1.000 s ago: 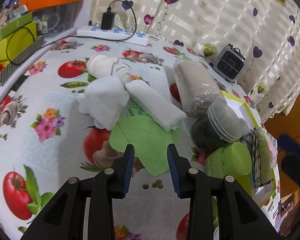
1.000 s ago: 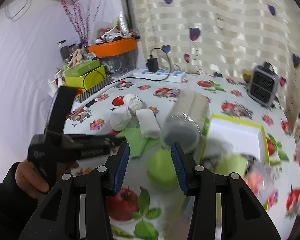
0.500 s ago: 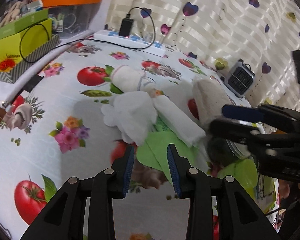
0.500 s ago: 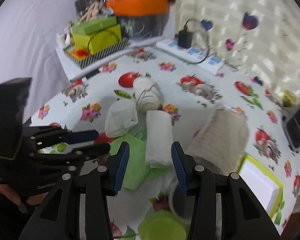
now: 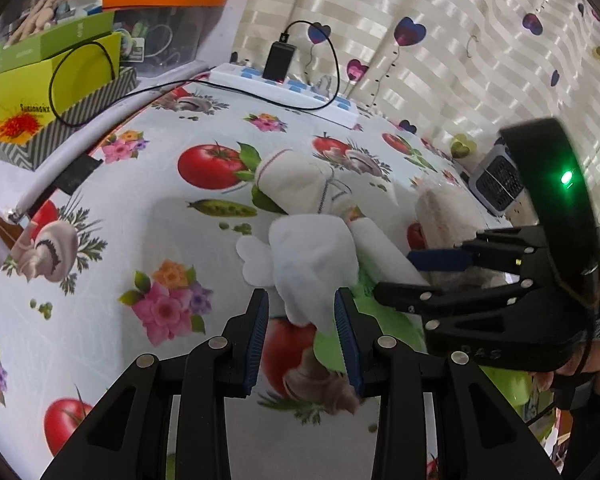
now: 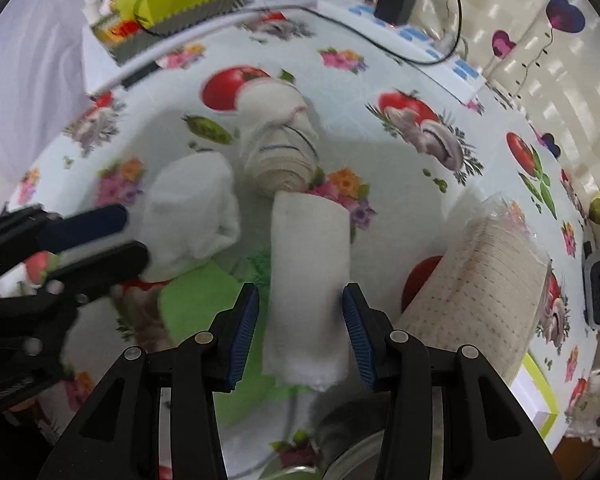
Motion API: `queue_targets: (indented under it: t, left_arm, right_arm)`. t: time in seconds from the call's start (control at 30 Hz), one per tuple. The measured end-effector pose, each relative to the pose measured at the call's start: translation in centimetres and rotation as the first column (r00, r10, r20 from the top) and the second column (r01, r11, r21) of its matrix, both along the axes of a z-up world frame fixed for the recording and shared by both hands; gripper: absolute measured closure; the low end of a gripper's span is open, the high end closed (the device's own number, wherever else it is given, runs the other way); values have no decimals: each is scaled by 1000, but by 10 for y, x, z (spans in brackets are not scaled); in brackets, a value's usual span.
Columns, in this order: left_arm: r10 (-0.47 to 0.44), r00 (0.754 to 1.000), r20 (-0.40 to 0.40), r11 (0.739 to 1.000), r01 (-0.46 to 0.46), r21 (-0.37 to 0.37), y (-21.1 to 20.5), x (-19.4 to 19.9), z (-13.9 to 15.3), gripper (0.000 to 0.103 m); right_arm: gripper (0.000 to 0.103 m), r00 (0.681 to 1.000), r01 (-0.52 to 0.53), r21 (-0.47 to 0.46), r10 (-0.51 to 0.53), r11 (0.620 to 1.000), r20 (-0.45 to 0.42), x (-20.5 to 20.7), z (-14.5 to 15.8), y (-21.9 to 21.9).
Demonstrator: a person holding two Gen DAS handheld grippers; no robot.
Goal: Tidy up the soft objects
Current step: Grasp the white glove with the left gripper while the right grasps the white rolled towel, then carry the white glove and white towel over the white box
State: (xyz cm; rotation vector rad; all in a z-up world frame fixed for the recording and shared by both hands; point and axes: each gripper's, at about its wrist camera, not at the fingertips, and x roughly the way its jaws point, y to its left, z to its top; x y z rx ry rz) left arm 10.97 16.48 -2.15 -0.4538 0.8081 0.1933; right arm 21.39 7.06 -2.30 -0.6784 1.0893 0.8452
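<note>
On the tomato-print tablecloth lie a crumpled white cloth (image 5: pixel 312 260) (image 6: pixel 192 208), a rolled white towel (image 6: pixel 308 264) (image 5: pixel 384 248), a cream bundle tied with thread (image 5: pixel 300 184) (image 6: pixel 280 148) and a flat green cloth (image 6: pixel 196 300). My left gripper (image 5: pixel 301 312) is open, and the near end of the crumpled cloth sits between its blue pads without being squeezed. My right gripper (image 6: pixel 300 308) is open and points steeply down, with its jaws on either side of the rolled towel. Each gripper shows in the other's view: left gripper (image 6: pixel 136 236), right gripper (image 5: pixel 396 274).
A beige roll in clear wrap (image 6: pixel 480 276) lies right of the towel. A jar lid (image 6: pixel 352 456) shows below it, and a white tray with a green rim (image 6: pixel 540 392) to the right. At the back are a power strip (image 5: pixel 284 92), a yellow-green box (image 5: pixel 52 76) and a small fan (image 5: pixel 500 184).
My right gripper has swung down and tipped over the table until its jaws straddle the rolled towel. My left gripper has slid forward up to the crumpled white cloth.
</note>
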Motion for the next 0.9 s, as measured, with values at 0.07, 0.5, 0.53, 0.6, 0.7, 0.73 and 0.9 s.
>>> queue_targets:
  t: [0.07,0.5,0.53,0.6,0.7,0.73,0.9]
  left_arm:
    - [0,1000,1,1000,0,-2,3,4,-1,69]
    - [-39,999,-35,998,38,-44,3,36,-17,58]
    - [-44,998,-43,998,42,-48,2,39,-19,57]
    - [-50,998,-47,998,49,-40,0,42,-20,56]
    - [-53,997,-50,998,51,-31,-1,46,-21,56]
    - [-53,997,-47,998,52,-39,0,46,-21,56]
    - [-64,998,-24,997,63,-50,-1,45,-20,74]
  right_arm:
    - [58,1000,6,-23,-6,1000,13,3,-3,1]
    - [80,1000,-19,-8,19,1000,21,1,-3,-1]
    - [80,1000,-18,-2,18,1000,17,1,-3,-2]
    - [81,1000,-17,2,17,1000,14,1,-3,-2]
    - [81,1000,-13,9,13,1000,19,1,-3,-3]
    - [81,1000,-12,14,12,1000,16,2,-3,-4]
    - [81,1000,-8,34,8,999,17,1,1,-9]
